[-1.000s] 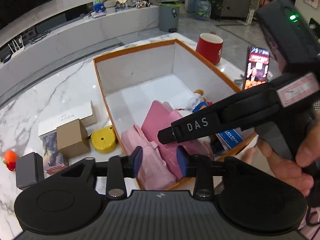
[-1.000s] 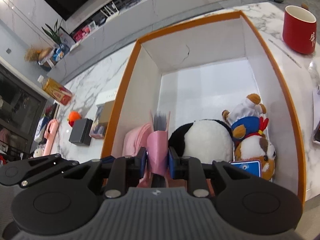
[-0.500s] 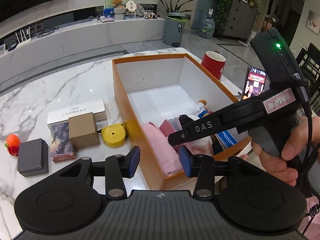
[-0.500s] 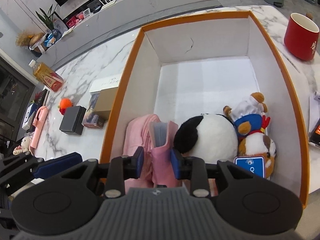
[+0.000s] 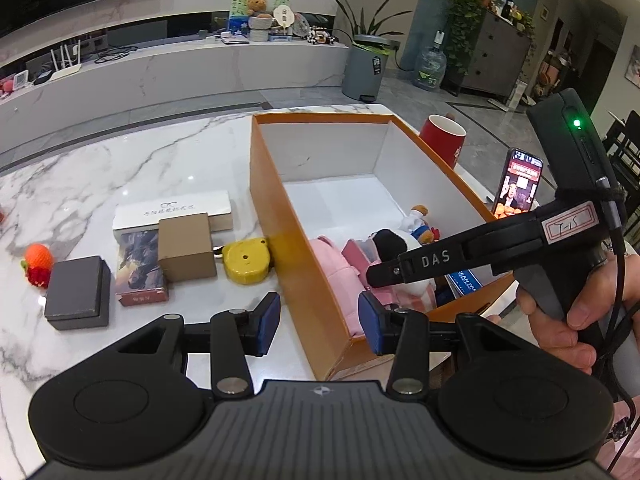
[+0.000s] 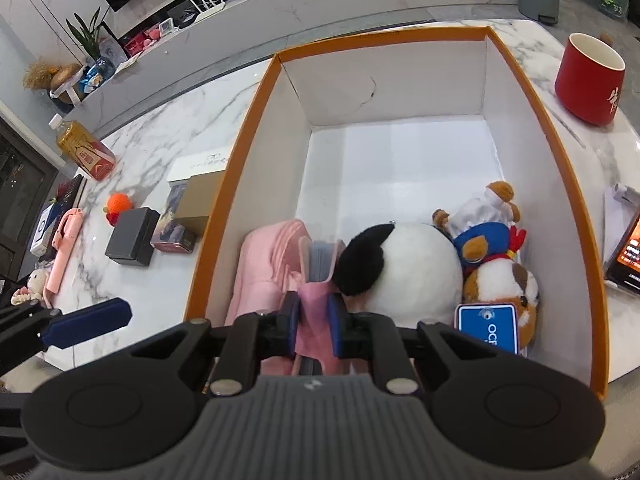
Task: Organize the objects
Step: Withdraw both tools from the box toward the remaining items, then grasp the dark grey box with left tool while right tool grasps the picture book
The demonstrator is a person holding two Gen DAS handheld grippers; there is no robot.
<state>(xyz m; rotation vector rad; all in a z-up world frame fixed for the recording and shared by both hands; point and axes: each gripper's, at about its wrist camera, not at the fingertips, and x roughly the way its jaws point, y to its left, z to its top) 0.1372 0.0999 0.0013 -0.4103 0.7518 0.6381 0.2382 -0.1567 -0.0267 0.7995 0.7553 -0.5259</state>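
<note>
Each gripper is black plastic. The left gripper (image 5: 319, 326) has a ribbed grey top, two big round discs at the sides and four shiny silver screws. Its pads (image 5: 267, 323) are dark blue. The right gripper (image 6: 314, 323) looks the same from its own camera. Seen from the side, its long black arm has white letters "DAS", a white label with a red edge, a small green light and a black cable by the hand (image 5: 576, 320).
</note>
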